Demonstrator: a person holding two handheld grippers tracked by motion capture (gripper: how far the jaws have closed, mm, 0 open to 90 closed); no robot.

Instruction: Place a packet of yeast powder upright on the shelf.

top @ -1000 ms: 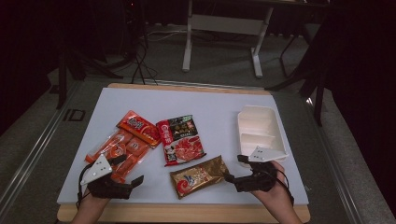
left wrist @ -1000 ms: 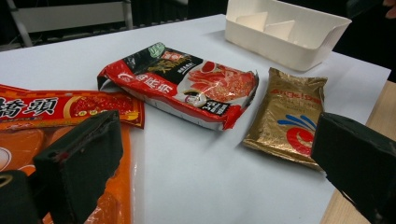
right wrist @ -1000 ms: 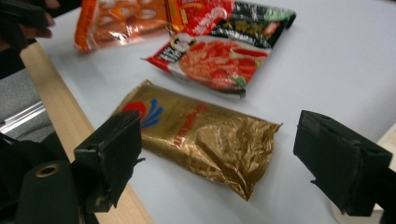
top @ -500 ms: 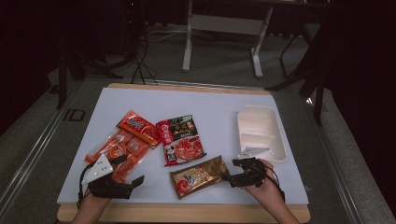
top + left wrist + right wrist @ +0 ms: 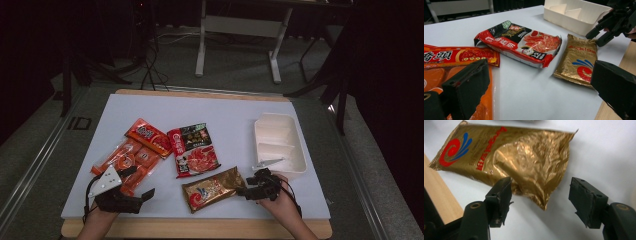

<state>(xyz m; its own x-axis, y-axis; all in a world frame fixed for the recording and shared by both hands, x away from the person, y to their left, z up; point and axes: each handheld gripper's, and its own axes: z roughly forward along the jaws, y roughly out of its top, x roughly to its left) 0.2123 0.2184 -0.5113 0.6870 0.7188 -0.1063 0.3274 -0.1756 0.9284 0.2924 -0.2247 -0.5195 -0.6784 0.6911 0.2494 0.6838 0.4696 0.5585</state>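
A gold foil packet (image 5: 212,188) with a red and blue swirl lies flat near the table's front edge. My right gripper (image 5: 246,191) sits low at its right end. In the right gripper view the packet's near corner (image 5: 541,197) lies between the jaws of the right gripper (image 5: 541,196), which have just been closing. The pads stand clear of the foil on both sides. My left gripper (image 5: 141,182) rests open at the front left beside the orange packets (image 5: 125,160), with nothing between its jaws (image 5: 541,85).
A red and black snack packet (image 5: 194,150) lies mid-table, and an orange packet (image 5: 147,136) lies to its left. A white divided tray (image 5: 280,142) stands at the right, just behind my right hand. The wooden table edge (image 5: 200,227) runs along the front.
My right gripper has moved left and down to the gold packet's right end, and its jaws have narrowed around the corner. The left gripper has stayed put.
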